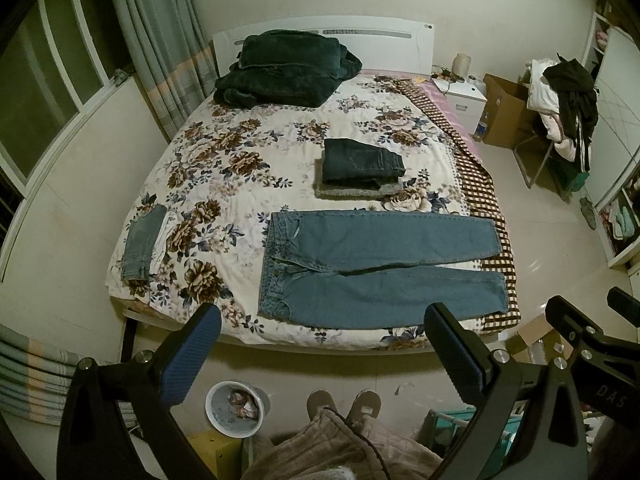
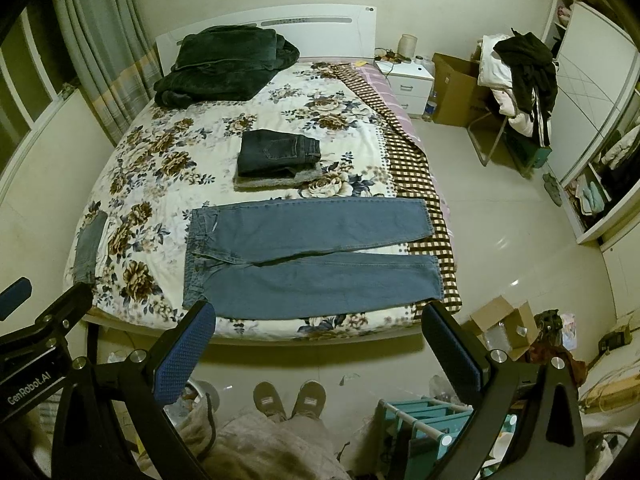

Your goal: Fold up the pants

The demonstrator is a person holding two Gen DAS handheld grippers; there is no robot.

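Light blue jeans (image 1: 376, 264) lie flat across near edge of bed (image 1: 224, 184), untouched, w/ left gripper (image 1: 324, 344) and right gripper (image 2: 320, 340) both spread wide above floor, so grabbing only top layer could leave wrinkles or drag hems off the side.

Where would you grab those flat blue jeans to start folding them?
Probably the far leg, at its waistband corner and its hem, coming from above. The jeans lie flat with the legs side by side, so lifting the far edge folds it onto the near leg.
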